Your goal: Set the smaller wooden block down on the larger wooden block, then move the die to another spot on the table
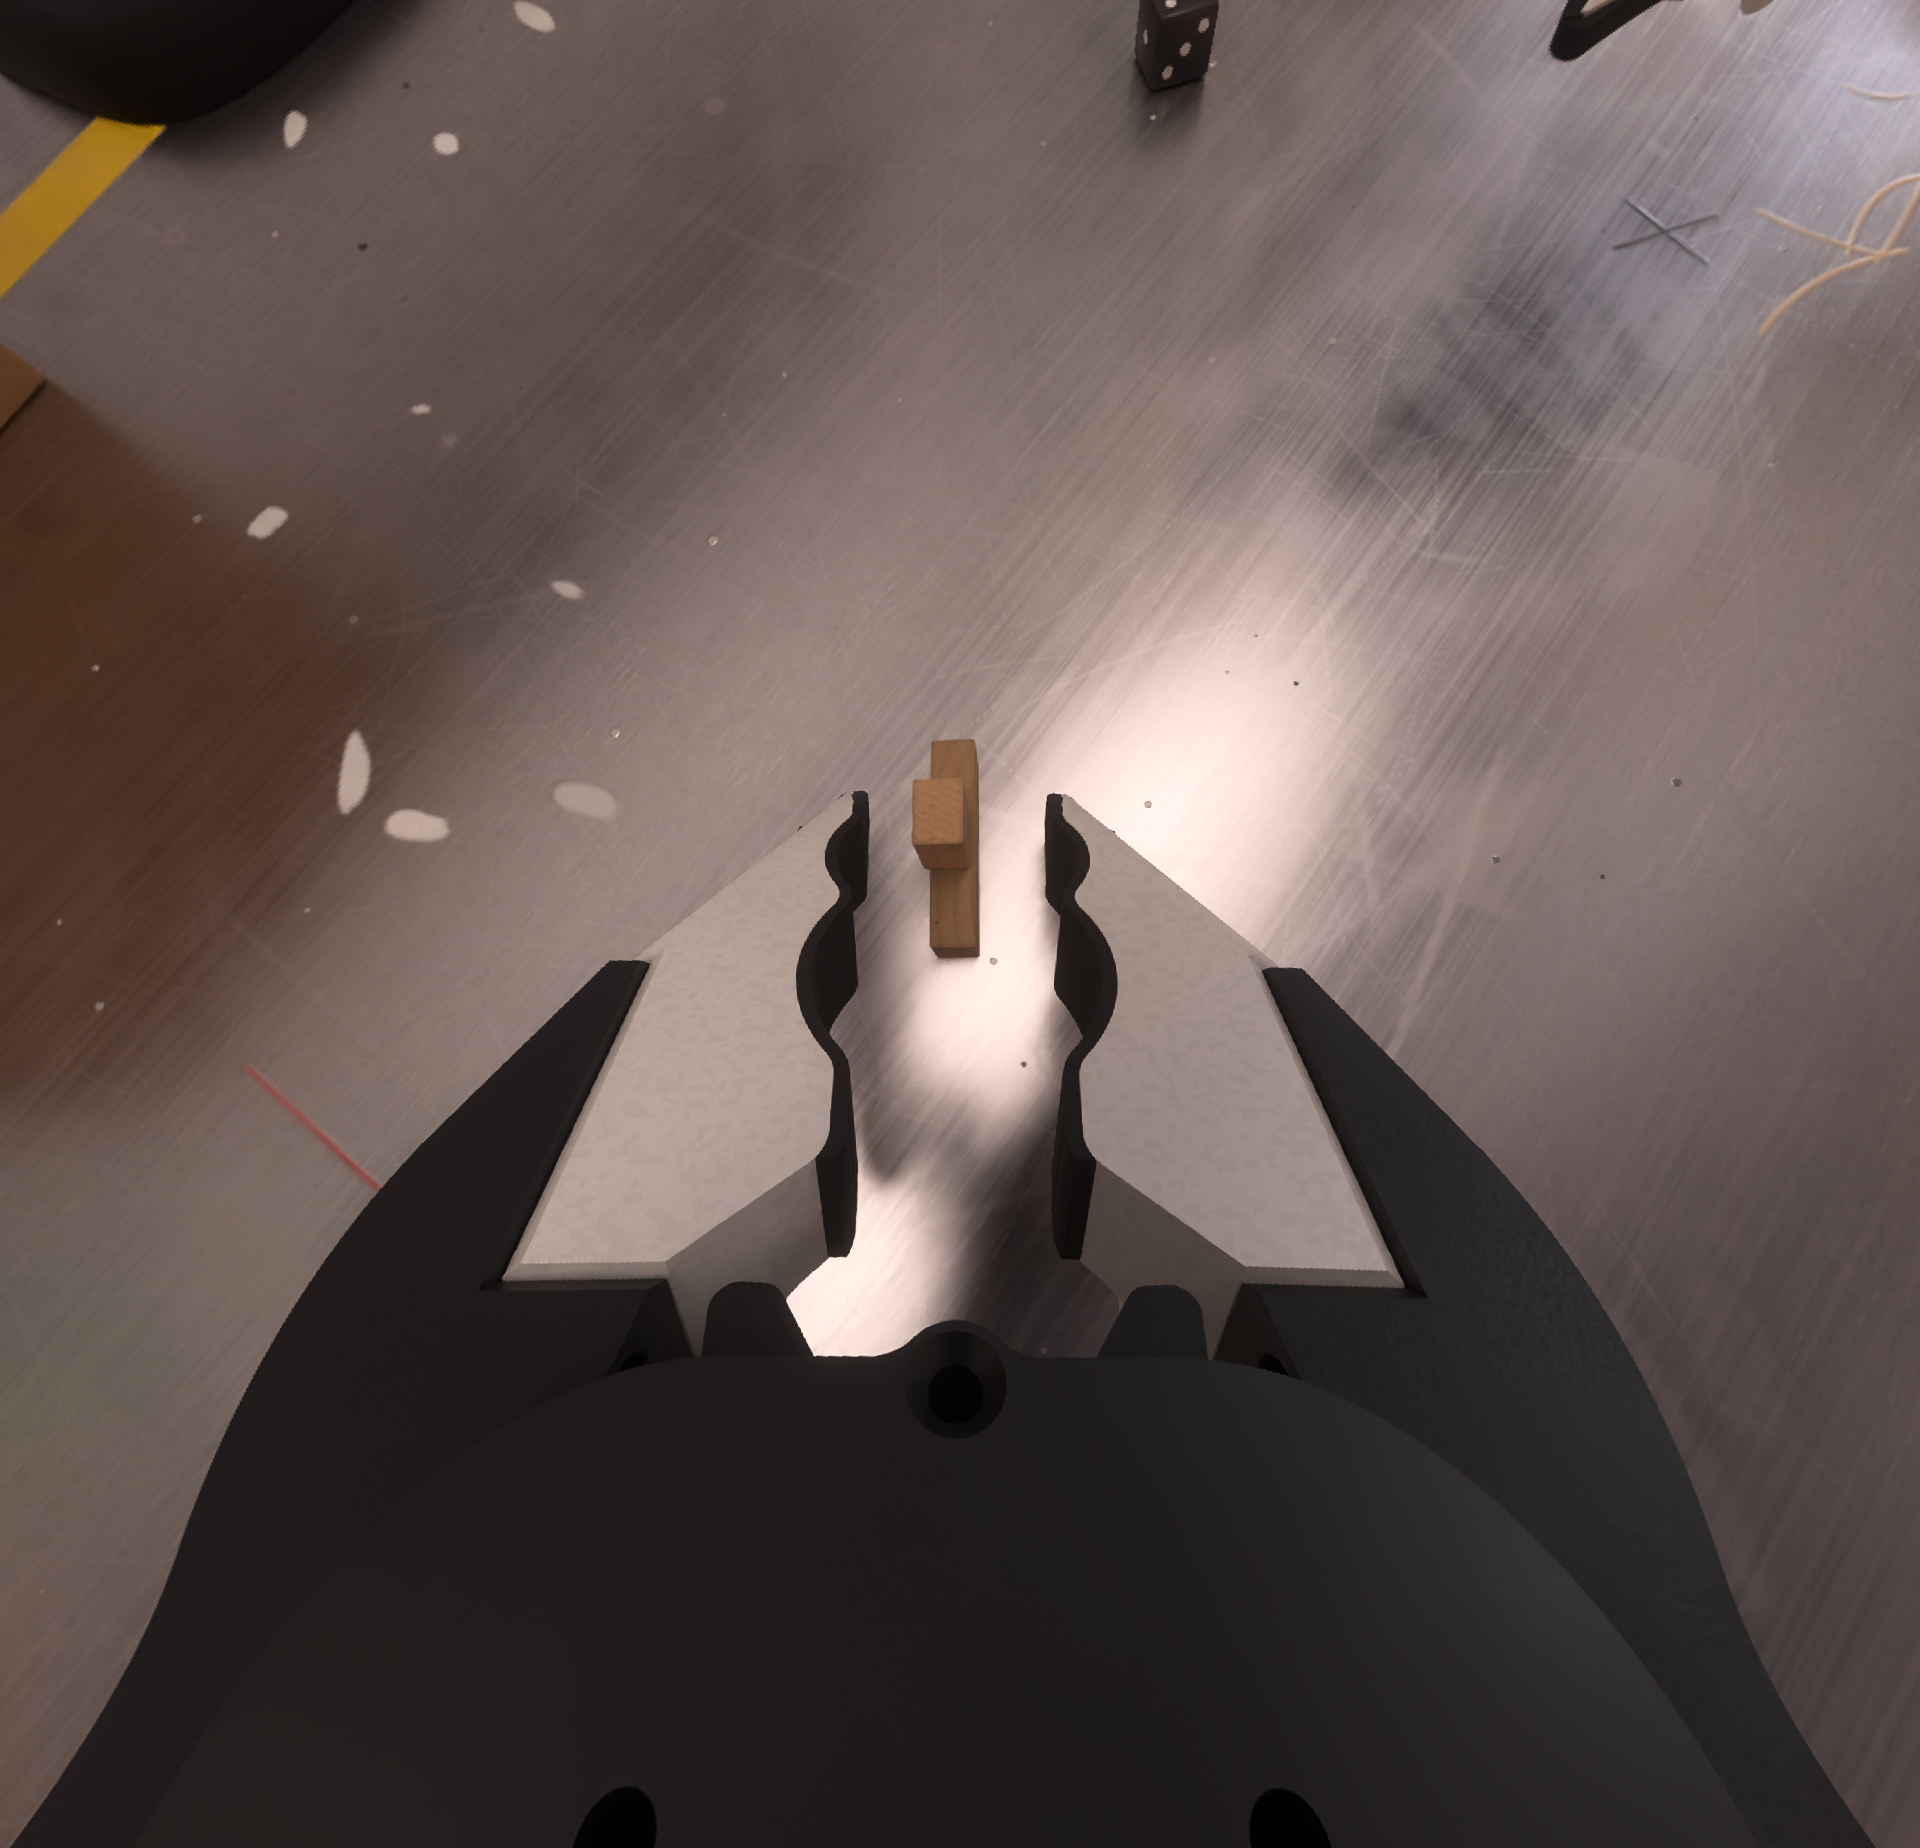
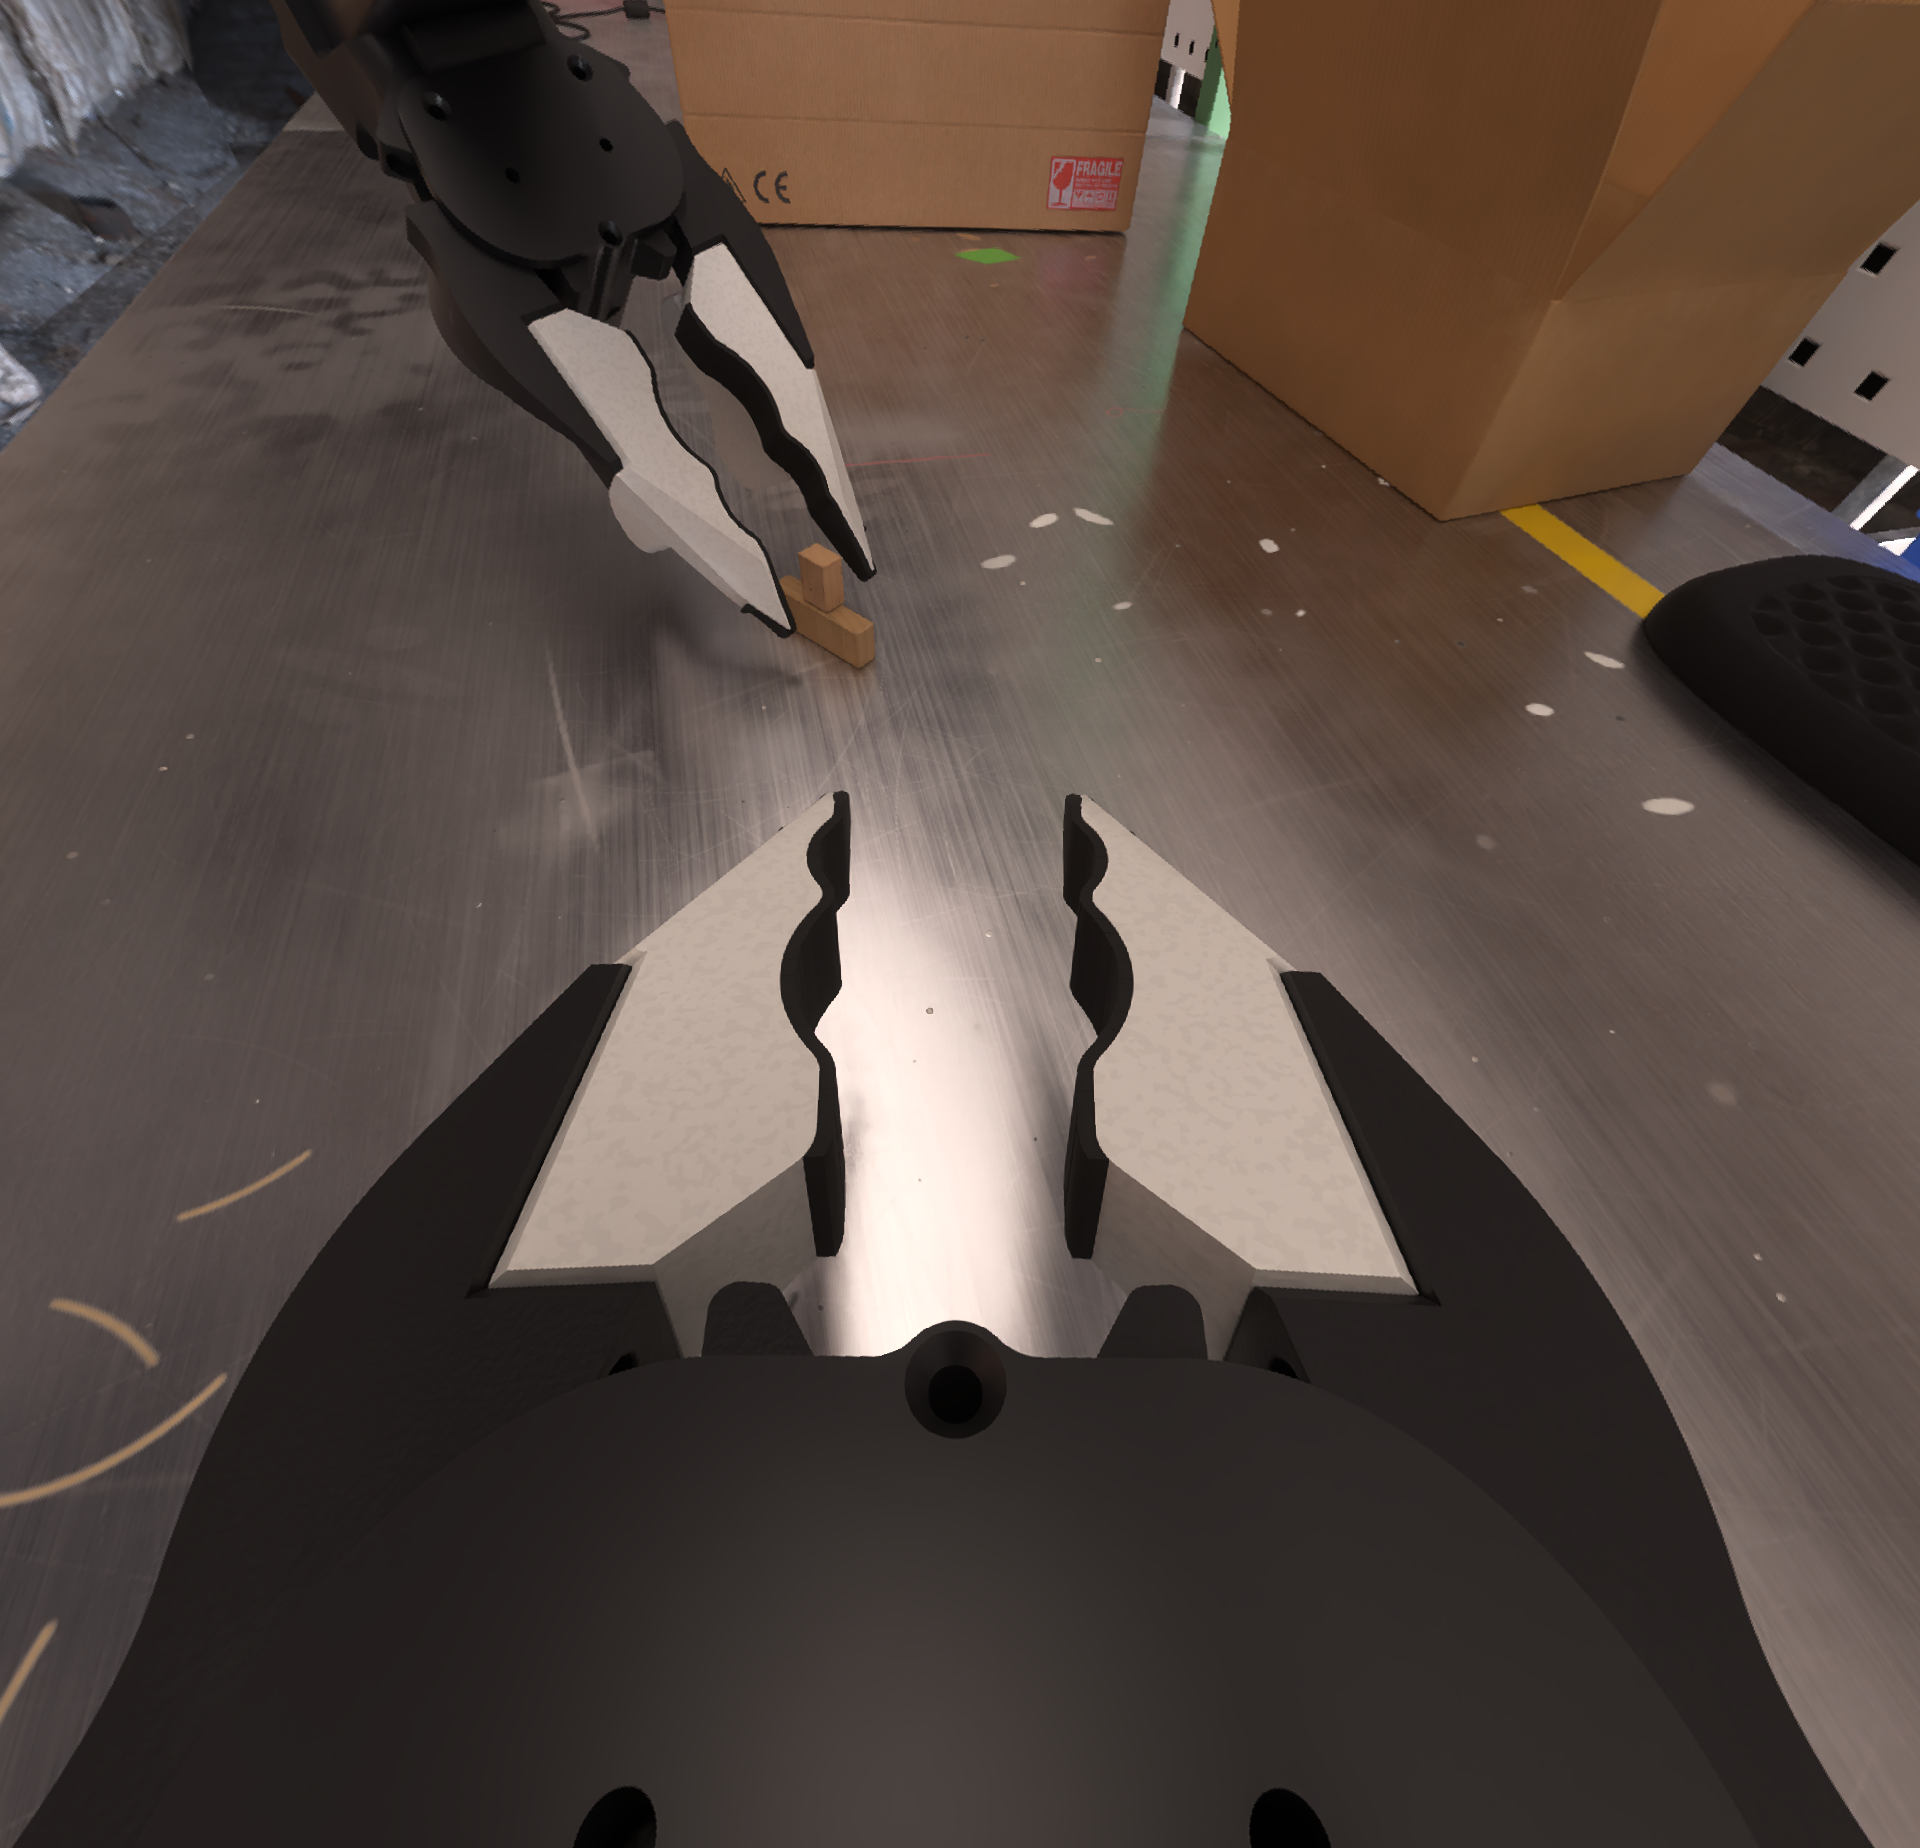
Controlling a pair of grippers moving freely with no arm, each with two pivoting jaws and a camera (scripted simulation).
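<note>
The left gripper (image 1: 954, 811) hangs over the middle of the steel worktop (image 1: 1351, 603), its jaws spread and empty, straddling the two blocks without touching them. The smaller wooden block (image 1: 937, 813) stands on the larger wooden block (image 1: 956, 899), which lies flat. The black die (image 1: 1177, 28) sits well apart, towards the worktop's far edge in the left wrist view. The right gripper (image 2: 956, 811) hovers with jaws spread, holding nothing. Cardboard boxes (image 2: 1475, 240) stand at the worktop's far right corner in the right wrist view.

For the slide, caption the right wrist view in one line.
Open left gripper straddles the smaller wooden block resting on the larger wooden block; open right gripper hovers over the metal table.
</note>
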